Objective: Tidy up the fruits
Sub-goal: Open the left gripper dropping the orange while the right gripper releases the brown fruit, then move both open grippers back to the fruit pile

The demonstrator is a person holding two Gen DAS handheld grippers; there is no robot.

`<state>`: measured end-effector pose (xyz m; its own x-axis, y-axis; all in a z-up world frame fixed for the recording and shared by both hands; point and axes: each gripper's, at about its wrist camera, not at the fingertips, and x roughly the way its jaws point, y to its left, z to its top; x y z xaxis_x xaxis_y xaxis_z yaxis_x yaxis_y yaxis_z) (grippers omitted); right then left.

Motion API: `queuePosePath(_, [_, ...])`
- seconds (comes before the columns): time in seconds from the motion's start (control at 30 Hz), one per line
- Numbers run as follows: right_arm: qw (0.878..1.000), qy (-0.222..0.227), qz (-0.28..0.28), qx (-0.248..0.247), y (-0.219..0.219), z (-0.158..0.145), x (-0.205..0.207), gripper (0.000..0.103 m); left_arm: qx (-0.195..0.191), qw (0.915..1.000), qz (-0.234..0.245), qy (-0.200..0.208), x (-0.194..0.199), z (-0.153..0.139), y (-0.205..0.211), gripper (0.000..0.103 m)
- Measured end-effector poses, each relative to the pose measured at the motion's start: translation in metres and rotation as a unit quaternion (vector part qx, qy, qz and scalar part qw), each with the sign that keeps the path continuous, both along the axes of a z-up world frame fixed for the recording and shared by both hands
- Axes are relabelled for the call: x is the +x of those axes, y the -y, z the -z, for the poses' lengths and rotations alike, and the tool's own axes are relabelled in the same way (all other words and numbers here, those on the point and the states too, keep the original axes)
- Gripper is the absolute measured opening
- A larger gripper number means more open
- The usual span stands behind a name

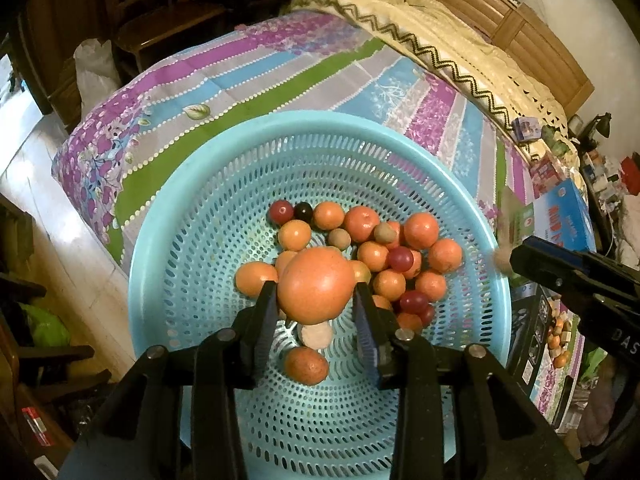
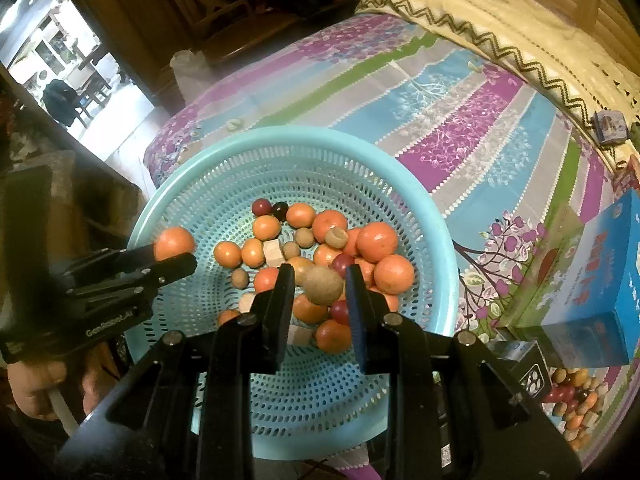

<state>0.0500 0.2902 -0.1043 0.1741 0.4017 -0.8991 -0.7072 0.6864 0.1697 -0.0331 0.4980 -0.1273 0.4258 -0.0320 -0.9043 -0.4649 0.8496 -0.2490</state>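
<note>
A light blue perforated basket [image 1: 192, 216] [image 2: 408, 184] sits on a striped floral tablecloth and holds several oranges, small red fruits, brown round fruits and pale cubes. My left gripper [image 1: 316, 300] is shut on an orange [image 1: 316, 284] and holds it above the basket; in the right wrist view that orange [image 2: 174, 242] shows at the basket's left rim. My right gripper [image 2: 320, 284] is shut on a brown round fruit [image 2: 323, 285] above the fruit pile. In the left wrist view the right gripper's fingers [image 1: 560, 264] show at the basket's right rim.
A blue box [image 2: 600, 280] and a green box [image 2: 548, 256] stand right of the basket. A black tray of more fruit [image 2: 576, 400] lies at the near right. A cream blanket [image 1: 440, 28] lies at the table's far side. Wooden chairs stand behind.
</note>
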Motion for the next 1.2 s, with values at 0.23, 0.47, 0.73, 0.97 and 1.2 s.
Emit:
queuePosePath(0.23, [1.0,0.006,-0.002,0.003,0.002,-0.003,-0.003,0.06,0.007,1.0,-0.003,0.001,0.001,-0.002,0.001,0.059])
queuePosePath(0.47, [1.0,0.013,-0.003,0.011,0.006,-0.011,-0.005,0.065,0.01,0.9999,-0.004,0.003,0.003,-0.006,0.004,0.06])
queuePosePath(0.73, [0.99,0.113,0.025,0.077,0.046,-0.039,-0.033,0.07,0.043,0.9971,-0.004,0.063,-0.003,-0.024,0.028,0.066])
queuePosePath(0.97, [0.968,0.207,0.103,0.102,0.15,-0.03,-0.075,0.075,0.09,0.9827,0.066,0.148,0.003,-0.053,0.103,0.076])
queuePosePath(1.2, [0.942,0.249,0.212,0.081,0.271,-0.005,-0.101,0.086,0.073,0.959,0.169,0.216,0.011,-0.076,0.209,0.076])
